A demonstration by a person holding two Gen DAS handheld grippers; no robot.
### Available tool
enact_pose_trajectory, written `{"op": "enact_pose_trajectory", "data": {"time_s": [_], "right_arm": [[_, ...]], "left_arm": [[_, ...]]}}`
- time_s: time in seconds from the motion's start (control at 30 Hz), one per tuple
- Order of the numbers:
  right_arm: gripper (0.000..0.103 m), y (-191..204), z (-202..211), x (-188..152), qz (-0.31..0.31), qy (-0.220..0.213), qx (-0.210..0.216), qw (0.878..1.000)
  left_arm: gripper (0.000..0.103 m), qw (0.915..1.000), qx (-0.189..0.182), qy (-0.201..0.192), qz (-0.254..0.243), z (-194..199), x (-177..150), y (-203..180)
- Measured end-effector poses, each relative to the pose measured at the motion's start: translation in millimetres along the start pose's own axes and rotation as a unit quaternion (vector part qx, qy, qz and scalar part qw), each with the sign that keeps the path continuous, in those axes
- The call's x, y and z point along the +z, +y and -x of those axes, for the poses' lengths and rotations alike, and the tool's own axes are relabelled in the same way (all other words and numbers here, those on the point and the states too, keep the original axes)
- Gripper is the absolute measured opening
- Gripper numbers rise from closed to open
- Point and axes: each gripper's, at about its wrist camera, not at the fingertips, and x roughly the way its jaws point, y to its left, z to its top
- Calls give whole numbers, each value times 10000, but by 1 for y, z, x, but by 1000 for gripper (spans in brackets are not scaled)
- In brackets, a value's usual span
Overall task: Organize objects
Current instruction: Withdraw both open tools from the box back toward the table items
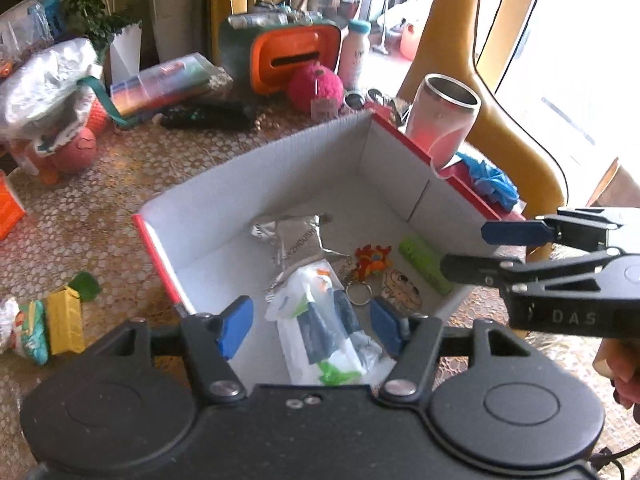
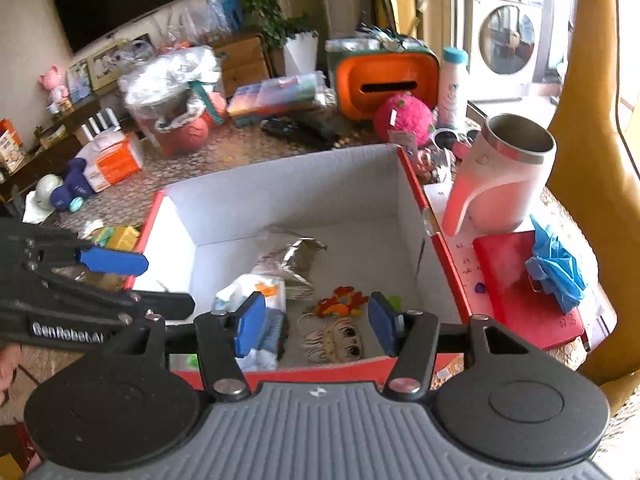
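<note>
A red-edged white cardboard box (image 1: 280, 176) (image 2: 288, 184) sits open on the patterned table. Inside lie a white plastic packet (image 1: 320, 336) (image 2: 256, 296), a crumpled foil wrapper (image 1: 288, 236) (image 2: 292, 256), an orange keychain charm (image 1: 372, 262) (image 2: 340, 304), a cartoon-face charm (image 1: 402, 290) (image 2: 340, 342) and a green packet (image 1: 424, 262). My left gripper (image 1: 312, 326) is open and empty above the box's near edge. My right gripper (image 2: 314, 324) is open and empty over the box's near side; it also shows in the left wrist view (image 1: 464, 248).
A pink steel mug (image 2: 504, 180) (image 1: 444, 116), red notebook (image 2: 528, 288) and blue gloves (image 2: 560, 268) sit right of the box. An orange case (image 2: 384, 76), pink plush ball (image 2: 404, 116), bottle (image 2: 454, 84) and remotes (image 1: 208, 116) lie behind. Yellow packets (image 1: 66, 320) lie left.
</note>
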Motion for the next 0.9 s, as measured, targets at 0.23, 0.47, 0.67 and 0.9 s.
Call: {"op": "enact_pose_trajectory", "data": {"time_s": [0.23, 0.47, 0.67, 0.9], "right_arm": [[63, 30, 26, -13, 236, -230, 176, 9993], [70, 55, 39, -23, 202, -410, 423, 9981], [74, 78, 39, -30, 95, -432, 710, 9965], [80, 114, 26, -34, 266, -365, 935, 9946]], "left_arm": [[64, 9996, -8, -256, 74, 35, -22, 13], [69, 9987, 244, -312, 331, 65, -50, 51], [71, 9949, 489, -339, 816, 91, -86, 106], [86, 9866, 911, -422, 1287, 119, -125, 166]]}}
